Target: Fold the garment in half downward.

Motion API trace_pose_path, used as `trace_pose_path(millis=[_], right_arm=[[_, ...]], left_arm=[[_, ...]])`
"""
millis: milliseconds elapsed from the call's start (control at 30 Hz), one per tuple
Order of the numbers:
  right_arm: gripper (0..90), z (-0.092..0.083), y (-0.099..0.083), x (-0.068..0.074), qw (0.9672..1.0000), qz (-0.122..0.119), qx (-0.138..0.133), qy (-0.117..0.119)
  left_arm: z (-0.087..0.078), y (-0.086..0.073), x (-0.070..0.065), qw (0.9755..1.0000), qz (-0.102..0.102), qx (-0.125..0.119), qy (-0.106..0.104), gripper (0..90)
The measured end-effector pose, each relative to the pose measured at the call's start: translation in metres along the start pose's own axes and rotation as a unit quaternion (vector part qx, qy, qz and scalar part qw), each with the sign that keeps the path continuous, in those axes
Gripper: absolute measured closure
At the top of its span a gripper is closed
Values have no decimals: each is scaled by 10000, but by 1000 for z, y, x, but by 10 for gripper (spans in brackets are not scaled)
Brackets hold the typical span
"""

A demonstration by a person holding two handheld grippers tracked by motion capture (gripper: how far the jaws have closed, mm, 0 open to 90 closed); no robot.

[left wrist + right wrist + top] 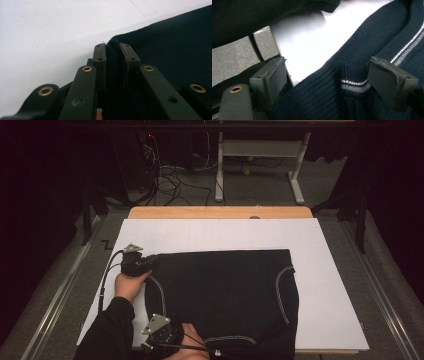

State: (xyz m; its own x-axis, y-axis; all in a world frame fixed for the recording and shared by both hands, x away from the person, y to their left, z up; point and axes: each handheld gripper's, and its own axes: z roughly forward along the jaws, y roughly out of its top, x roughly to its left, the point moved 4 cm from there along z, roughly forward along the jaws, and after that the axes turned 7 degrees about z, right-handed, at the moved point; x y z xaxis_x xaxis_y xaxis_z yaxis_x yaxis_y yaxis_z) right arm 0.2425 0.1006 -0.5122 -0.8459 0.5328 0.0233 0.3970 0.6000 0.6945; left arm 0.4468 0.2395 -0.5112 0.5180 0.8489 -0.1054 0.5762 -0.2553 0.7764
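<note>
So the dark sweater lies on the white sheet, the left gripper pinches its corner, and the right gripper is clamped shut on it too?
Not quite. The right gripper is open: in the right gripper view its pads stand apart over the sweater. The left gripper does pinch a corner, on the white sheet.

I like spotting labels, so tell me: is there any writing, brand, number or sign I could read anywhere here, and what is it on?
None: no readable text anywhere.
The dark knit garment carries pale stripes, no lettering.
The white board is blank, apart from a small black zigzag mark just off its left edge, which spells nothing.
The left gripper and right gripper bear no markings.
</note>
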Motion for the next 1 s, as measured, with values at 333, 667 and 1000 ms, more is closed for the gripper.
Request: trace_pose_path(millis=[333, 667, 1000], right_arm=[[372, 0, -1, 2, 9988, -138, -32, -479], [490, -2, -2, 0, 9981, -195, 2, -592], [678, -5, -1, -5, 9966, -312, 55, -762]], left_arm=[[0, 0, 0, 10000, -12, -1, 4, 732], [0, 0, 0, 10000, -22, 3, 4, 732], [0, 0, 0, 10000, -22, 8, 12, 732]])
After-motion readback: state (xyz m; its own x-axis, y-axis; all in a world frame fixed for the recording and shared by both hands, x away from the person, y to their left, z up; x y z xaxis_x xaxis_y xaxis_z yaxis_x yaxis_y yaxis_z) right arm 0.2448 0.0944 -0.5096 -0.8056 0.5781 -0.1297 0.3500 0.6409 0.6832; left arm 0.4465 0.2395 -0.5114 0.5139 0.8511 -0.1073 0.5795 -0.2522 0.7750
